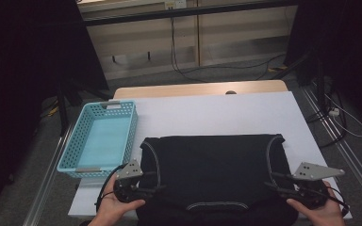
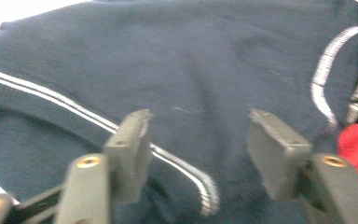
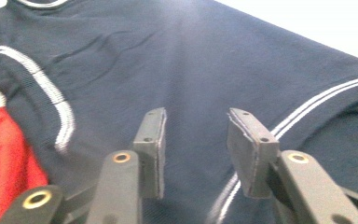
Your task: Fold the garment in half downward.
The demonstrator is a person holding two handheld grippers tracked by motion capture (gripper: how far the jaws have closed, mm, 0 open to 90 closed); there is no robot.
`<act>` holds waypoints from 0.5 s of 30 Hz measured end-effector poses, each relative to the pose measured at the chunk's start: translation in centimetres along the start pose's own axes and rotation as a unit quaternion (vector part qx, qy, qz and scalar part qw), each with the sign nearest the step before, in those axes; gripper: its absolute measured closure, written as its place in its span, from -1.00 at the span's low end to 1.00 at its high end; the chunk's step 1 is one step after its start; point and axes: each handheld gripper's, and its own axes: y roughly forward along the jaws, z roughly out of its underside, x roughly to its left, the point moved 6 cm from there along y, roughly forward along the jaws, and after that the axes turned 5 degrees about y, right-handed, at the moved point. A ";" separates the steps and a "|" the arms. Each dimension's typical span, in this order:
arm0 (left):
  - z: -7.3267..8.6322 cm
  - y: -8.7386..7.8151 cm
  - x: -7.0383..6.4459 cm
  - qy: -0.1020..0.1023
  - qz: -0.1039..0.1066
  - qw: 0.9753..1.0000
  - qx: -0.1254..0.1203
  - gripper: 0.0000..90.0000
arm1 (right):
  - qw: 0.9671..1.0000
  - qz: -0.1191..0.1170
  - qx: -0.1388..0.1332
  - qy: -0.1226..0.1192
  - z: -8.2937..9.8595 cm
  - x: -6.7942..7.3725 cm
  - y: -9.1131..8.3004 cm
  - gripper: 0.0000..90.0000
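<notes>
Over the navy knit sweater [image 1: 212, 174], white-piped and flat, left gripper [image 2: 196, 135] and right gripper [image 3: 195, 135] hover, fingers apart.

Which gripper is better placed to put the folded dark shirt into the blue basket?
Probably the left gripper: it is on the side of the dark shirt next to the blue basket. The right gripper is at the far side.

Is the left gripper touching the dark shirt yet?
Cannot tell. In the left gripper view the left gripper has open jaws over the shirt, with cloth showing between them, but neither contact nor gap shows plainly.
</notes>
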 end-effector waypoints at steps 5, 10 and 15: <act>-0.5 1.4 1.2 0.006 -0.008 1.000 -0.002 -0.54 | 1.000 0.013 -0.004 0.017 -0.7 -2.0 0.9 0.17; -1.5 2.7 2.6 -0.001 -0.027 1.000 -0.008 -0.76 | 0.999 0.033 -0.004 0.014 -1.7 -3.9 1.4 0.03; -2.7 4.0 4.0 -0.001 -0.035 0.999 -0.020 -0.84 | 0.998 0.052 -0.003 0.018 -3.0 -6.3 1.7 -0.11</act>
